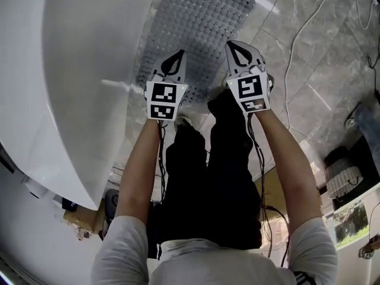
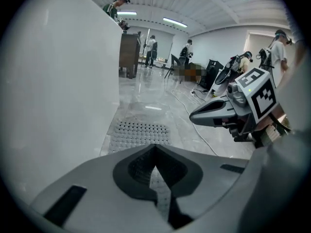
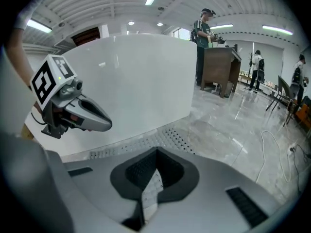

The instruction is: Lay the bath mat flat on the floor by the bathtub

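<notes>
Both tools are clenched and empty in the head view: the left gripper and the right gripper hang side by side at the ends of the person's bare forearms, tips pointing away from the body. Beneath them a pale grey, perforated rectangular bath mat lies flat on the grey marble-tiled floor, its long edge running along the curved wall of a glossy white bathtub. A thin white cable snakes over the tiles to the right of the mat, well apart from it. The person's black trousers fill the middle of the frame.

From the left gripper view, the grey jaws of the left gripper meet at their tips with nothing between them. Past them the bath mat rests on the floor beside the bathtub, and the right gripper hangs to the right, also closed. Several people stand in the distance near a dark wooden cabinet.

From the right gripper view, the right gripper likewise has its jaws pressed together on nothing. The mat shows as a dotted strip along the foot of the tub, with the left gripper hanging above it at the left.
</notes>
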`<state>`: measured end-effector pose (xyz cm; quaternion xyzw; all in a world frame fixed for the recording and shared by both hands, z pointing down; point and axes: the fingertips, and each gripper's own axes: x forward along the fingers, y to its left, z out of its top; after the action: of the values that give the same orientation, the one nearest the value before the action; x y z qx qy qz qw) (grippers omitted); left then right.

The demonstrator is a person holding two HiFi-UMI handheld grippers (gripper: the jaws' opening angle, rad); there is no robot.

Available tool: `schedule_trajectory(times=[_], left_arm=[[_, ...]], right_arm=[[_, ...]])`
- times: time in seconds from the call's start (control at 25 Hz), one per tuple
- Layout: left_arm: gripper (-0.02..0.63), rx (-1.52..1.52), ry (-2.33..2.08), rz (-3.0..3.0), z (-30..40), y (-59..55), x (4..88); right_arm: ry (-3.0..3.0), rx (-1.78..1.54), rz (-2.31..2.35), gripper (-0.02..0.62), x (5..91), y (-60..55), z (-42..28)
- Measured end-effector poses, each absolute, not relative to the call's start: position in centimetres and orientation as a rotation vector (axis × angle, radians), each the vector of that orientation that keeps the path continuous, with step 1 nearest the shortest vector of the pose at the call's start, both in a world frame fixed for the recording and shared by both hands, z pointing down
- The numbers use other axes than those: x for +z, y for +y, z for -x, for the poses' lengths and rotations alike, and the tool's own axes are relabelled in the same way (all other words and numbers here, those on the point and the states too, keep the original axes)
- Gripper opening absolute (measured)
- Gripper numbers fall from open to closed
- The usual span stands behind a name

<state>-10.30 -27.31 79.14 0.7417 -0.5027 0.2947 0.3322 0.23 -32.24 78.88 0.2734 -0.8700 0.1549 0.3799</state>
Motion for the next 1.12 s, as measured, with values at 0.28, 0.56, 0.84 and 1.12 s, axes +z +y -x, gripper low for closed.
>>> schedule_trajectory(times=[0.28, 0.56, 0.84, 1.12], left_arm=[[0.011, 0.708, -1.402, -1.799, 12.8, -24.9, 69.6], [0.011, 0.677, -1.468, -1.71, 14.3, -24.3, 65.2], [0.011, 0.585, -1.562, -1.595, 14.5, -22.8, 61.9], [0.011, 0.542, -1.661, -1.661, 14.7, -22.7, 54.0]], right_arm=[[-2.226, 0.408, -0.721, 0.006, 68.9, -32.4, 1.8], [-2.22, 0.437, -0.71, 0.006, 65.0, -32.0, 4.0], [-2.248, 0.434, -0.667, 0.006, 62.5, -32.2, 4.8], [-2.312, 0.416, -0.692, 0.006, 55.2, -29.7, 5.4]])
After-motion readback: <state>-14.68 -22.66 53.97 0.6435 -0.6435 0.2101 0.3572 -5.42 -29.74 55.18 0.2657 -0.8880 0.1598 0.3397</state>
